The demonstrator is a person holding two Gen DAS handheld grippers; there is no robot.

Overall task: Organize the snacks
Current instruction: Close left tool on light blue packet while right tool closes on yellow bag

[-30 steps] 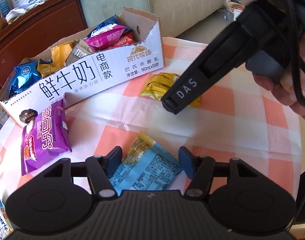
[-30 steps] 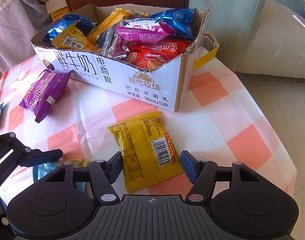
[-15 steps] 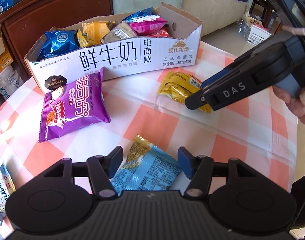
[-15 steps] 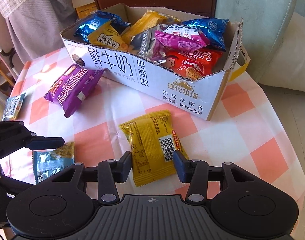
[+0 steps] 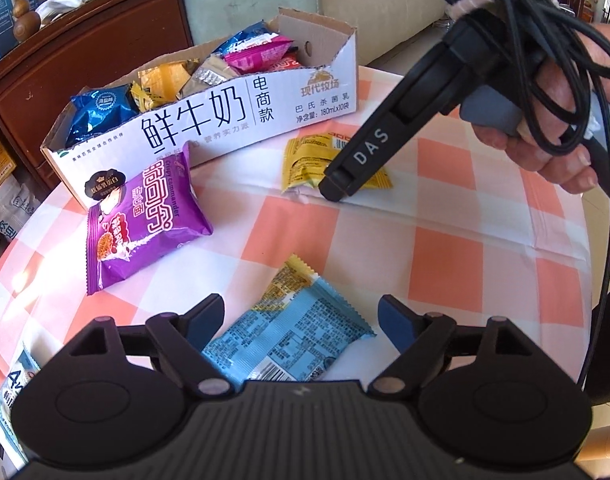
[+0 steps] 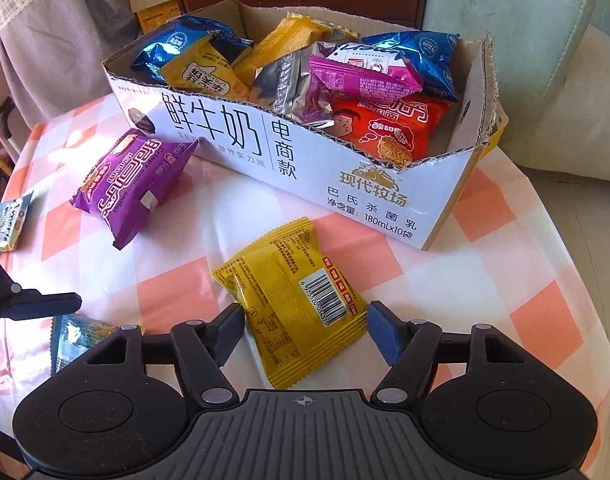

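Both grippers gape wide: right gripper (image 6: 305,326) straddles the yellow packet (image 6: 293,300), left gripper (image 5: 301,320) the blue packet (image 5: 289,340). Risk: slick film slips out when pinched.

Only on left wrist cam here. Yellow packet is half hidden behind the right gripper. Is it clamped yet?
Observer: No. In the right wrist view the right gripper is open, fingers either side of the yellow packet, not touching.
Operator: Packet face up?
Observer: Barcode side is up; it lies flat on the checked tablecloth.
Operator: Room in the milk carton box at the near end?
Observer: A red packet sits in that end, with bare cardboard beside it.
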